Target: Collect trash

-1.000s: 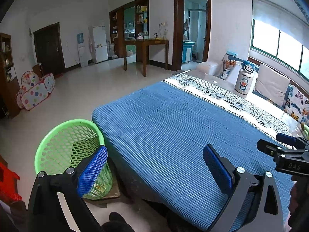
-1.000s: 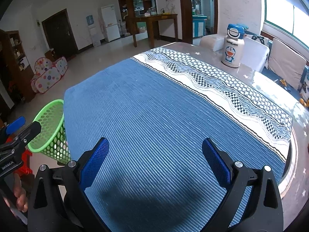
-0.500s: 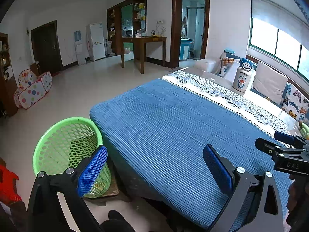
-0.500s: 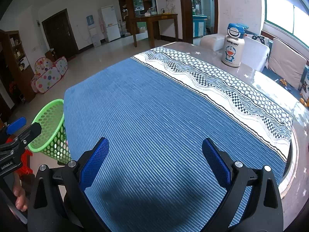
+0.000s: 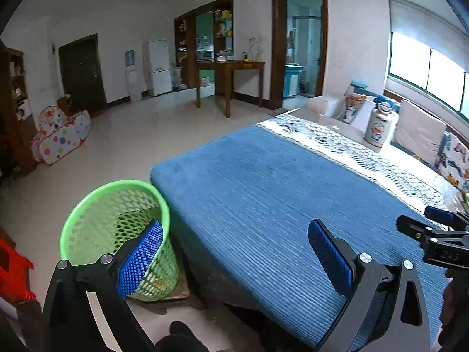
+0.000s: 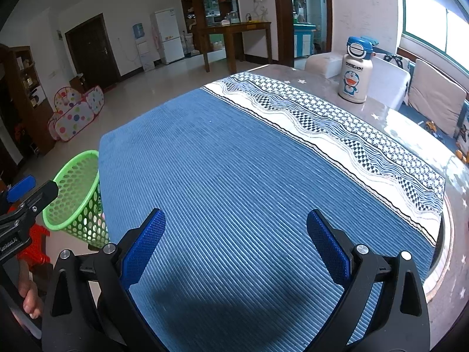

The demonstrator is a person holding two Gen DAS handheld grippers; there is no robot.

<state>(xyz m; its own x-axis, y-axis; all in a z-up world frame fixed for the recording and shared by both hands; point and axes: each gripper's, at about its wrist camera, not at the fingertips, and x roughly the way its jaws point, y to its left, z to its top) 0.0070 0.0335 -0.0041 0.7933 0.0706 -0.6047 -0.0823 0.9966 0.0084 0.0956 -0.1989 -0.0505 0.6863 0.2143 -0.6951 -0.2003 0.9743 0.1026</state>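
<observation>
A green mesh basket (image 5: 117, 234) stands on the floor against the near left corner of the table, also seen at the left as the basket (image 6: 79, 199). My left gripper (image 5: 234, 252) is open and holds nothing, its left finger over the basket and its right finger over the blue ribbed cloth (image 5: 278, 190). My right gripper (image 6: 236, 246) is open above the same cloth (image 6: 234, 161), with nothing between its fingers. No loose trash shows on the cloth.
A white and blue cartoon bottle (image 6: 355, 70) stands at the table's far right. A red plastic stool (image 5: 14, 272) sits left of the basket. Cushions (image 5: 419, 129) line the window side. A spotted play tent (image 5: 61, 135) and a wooden table (image 5: 231, 82) stand across the tiled floor.
The left gripper has tilted up and shifted slightly, so the basket and table appear lower in its view. The right gripper has held still. Both stay open.
</observation>
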